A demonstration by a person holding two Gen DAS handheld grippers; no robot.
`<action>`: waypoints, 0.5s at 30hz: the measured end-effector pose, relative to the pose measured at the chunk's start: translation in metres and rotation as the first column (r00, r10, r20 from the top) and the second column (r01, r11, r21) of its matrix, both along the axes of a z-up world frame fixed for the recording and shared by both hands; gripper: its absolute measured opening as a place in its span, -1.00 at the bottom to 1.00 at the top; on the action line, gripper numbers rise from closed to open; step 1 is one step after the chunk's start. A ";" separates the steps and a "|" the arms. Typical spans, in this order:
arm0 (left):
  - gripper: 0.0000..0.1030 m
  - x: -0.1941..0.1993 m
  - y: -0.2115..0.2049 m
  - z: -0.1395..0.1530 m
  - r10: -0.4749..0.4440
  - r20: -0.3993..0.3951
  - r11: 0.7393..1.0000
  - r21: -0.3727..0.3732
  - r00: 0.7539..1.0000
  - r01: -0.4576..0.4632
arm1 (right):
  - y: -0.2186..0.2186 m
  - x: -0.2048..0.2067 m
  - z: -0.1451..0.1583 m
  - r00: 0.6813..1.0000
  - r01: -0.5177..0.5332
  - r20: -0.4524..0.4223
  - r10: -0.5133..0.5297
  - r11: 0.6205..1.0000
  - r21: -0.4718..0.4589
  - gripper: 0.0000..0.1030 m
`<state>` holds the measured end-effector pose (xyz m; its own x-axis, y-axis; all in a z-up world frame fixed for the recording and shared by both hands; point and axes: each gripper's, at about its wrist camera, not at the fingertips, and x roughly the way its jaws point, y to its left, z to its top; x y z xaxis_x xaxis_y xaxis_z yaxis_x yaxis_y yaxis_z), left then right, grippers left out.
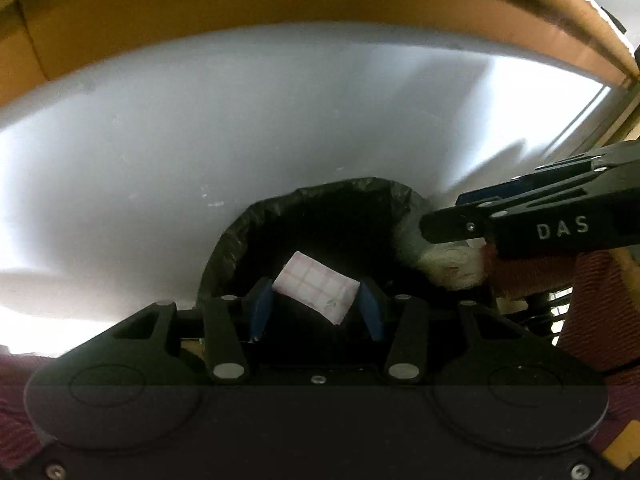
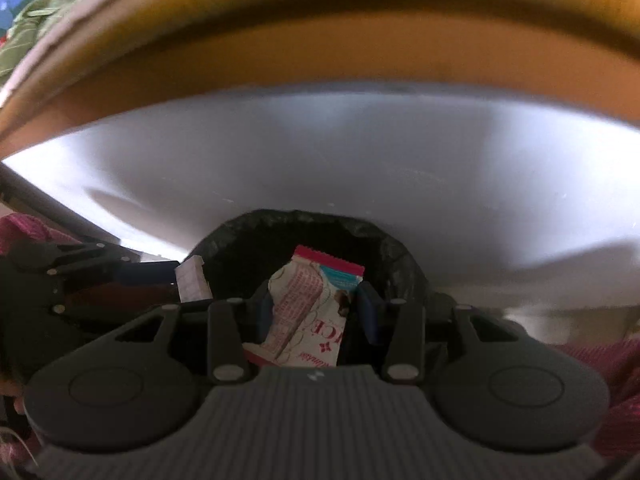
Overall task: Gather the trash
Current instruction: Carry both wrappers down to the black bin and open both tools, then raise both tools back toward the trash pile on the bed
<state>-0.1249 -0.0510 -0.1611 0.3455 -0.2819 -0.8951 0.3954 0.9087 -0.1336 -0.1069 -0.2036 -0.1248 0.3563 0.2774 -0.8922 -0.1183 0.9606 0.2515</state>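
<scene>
A small bin lined with a black bag (image 1: 236, 240) stands on the white table, right below both grippers. My left gripper (image 1: 316, 304) is shut on a pink checked tissue pack (image 1: 314, 286), held over the bin's mouth. In the right wrist view the same bin (image 2: 394, 256) lies ahead, and my right gripper (image 2: 316, 308) is shut on a white and red snack wrapper (image 2: 308, 312) above the opening. The right gripper (image 1: 444, 226) enters the left wrist view from the right with the wrapper (image 1: 452, 270) under it. The left gripper with the tissue pack (image 2: 194, 282) shows at the left of the right wrist view.
The white table (image 1: 200, 140) ends at a brown cardboard wall (image 1: 240, 4) along the back. Dark red knitted sleeves (image 1: 596, 304) show behind both grippers. Green cloth and books (image 2: 48, 8) lie beyond the cardboard at the upper left.
</scene>
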 end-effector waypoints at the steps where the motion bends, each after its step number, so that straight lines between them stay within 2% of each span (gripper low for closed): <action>1: -0.13 0.000 0.000 -0.001 -0.002 -0.003 1.000 0.002 1.000 0.002 | 0.000 0.001 -0.001 1.000 0.008 -0.003 -0.008 1.000 -0.001 0.12; 4: 0.03 -0.003 0.002 -0.008 -0.007 0.006 1.000 0.020 1.000 0.007 | -0.005 0.002 -0.002 1.000 0.019 -0.004 -0.019 1.000 0.000 0.26; 11: 0.42 -0.003 0.001 -0.004 0.004 -0.005 0.999 0.034 1.000 -0.004 | -0.011 0.001 0.002 0.999 0.035 0.001 -0.035 0.999 0.003 0.32; 15: 0.48 -0.004 0.001 -0.001 0.004 -0.002 0.999 0.037 1.000 -0.004 | -0.013 0.000 0.005 0.999 0.041 0.002 -0.041 0.999 0.002 0.32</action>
<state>-0.1294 -0.0503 -0.1616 0.3447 -0.2474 -0.9055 0.3919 0.9145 -0.1007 -0.1067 -0.2163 -0.1194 0.3692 0.2639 -0.8911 -0.0789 0.9643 0.2529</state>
